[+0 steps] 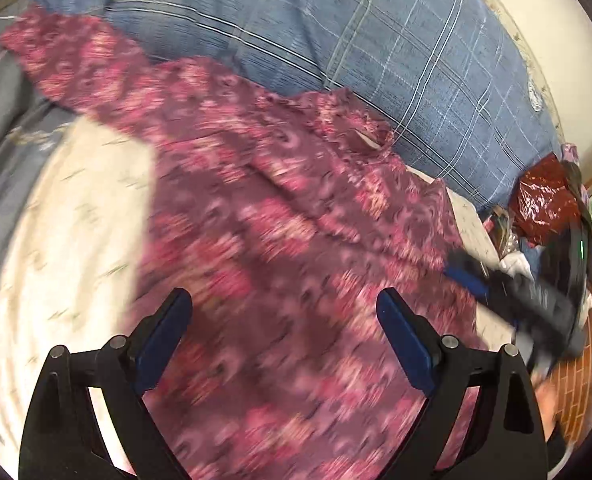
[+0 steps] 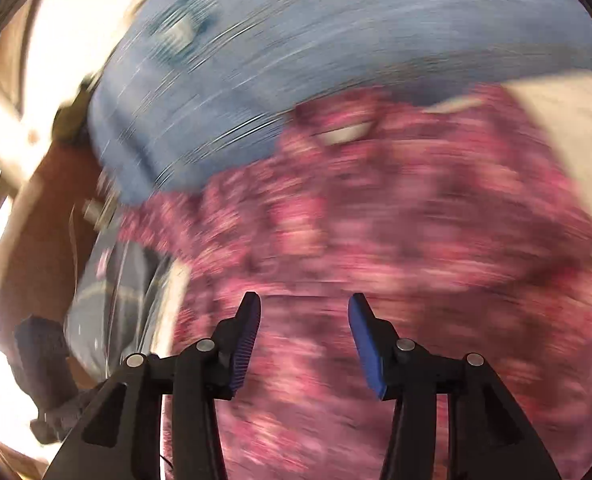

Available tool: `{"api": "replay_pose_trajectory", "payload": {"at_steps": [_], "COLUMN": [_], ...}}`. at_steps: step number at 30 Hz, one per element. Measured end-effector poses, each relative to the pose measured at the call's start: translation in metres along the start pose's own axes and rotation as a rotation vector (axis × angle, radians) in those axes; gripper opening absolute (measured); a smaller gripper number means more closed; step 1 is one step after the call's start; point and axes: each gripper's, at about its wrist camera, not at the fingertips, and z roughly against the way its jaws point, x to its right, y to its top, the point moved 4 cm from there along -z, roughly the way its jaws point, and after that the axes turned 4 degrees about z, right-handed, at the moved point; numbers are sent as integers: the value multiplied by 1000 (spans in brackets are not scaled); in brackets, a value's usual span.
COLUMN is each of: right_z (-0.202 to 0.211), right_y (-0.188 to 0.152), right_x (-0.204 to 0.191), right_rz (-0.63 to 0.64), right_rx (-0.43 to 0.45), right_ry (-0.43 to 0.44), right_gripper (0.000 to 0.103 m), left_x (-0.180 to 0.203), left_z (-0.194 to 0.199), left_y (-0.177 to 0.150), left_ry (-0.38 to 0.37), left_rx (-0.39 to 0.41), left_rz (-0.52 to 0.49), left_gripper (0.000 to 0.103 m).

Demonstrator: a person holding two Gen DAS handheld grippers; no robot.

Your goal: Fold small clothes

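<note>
A pink and maroon patterned shirt [image 1: 256,184] lies spread on the bed, its collar [image 1: 367,140] toward the pillow. My left gripper [image 1: 284,296] hovers over the shirt's middle, jaws wide open with nothing between them. At the shirt's right edge in the left wrist view my right gripper [image 1: 467,272] shows as a dark blur with a blue pad. In the blurred right wrist view the right gripper [image 2: 304,298] is open above the shirt [image 2: 415,220], with only cloth seen behind the gap. The collar [image 2: 343,134] lies ahead of it.
A blue plaid pillow [image 1: 375,40] [image 2: 296,60] lies beyond the shirt. A cream sheet [image 1: 76,220] covers the bed at left, with grey bedding [image 1: 0,140] past it. A shiny red bag [image 1: 543,200] and clutter sit at the bed's right edge above a brick-patterned floor [image 1: 579,380].
</note>
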Motion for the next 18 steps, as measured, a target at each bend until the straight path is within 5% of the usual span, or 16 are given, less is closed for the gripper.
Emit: {"api": "replay_pose_trajectory", "payload": {"at_steps": [4, 10, 12, 14, 15, 16, 18], "right_z": [36, 40, 33, 30, 29, 29, 43], "right_y": [-6, -8, -2, 6, 10, 13, 23], "right_x": [74, 140, 149, 155, 156, 155, 155], "right_rz": [-208, -470, -505, -543, -556, -557, -526], "right_rx": [80, 130, 149, 207, 225, 229, 278], "right_ry": [13, 160, 193, 204, 213, 212, 232], "right_gripper": [49, 49, 48, 43, 39, 10, 4], "left_x": [18, 10, 8, 11, 14, 15, 19], "left_z": [-46, -91, -91, -95, -95, -92, -75], "left_y": [24, 59, 71, 82, 86, 88, 89], "left_ry": [-23, -64, -104, -132, -119, -100, -65], "left_rx": [-85, -120, -91, -102, -105, -93, -28], "left_rz": [55, 228, 277, 286, 279, 270, 234], "left_gripper": [94, 94, 73, 16, 9, 8, 7]}}
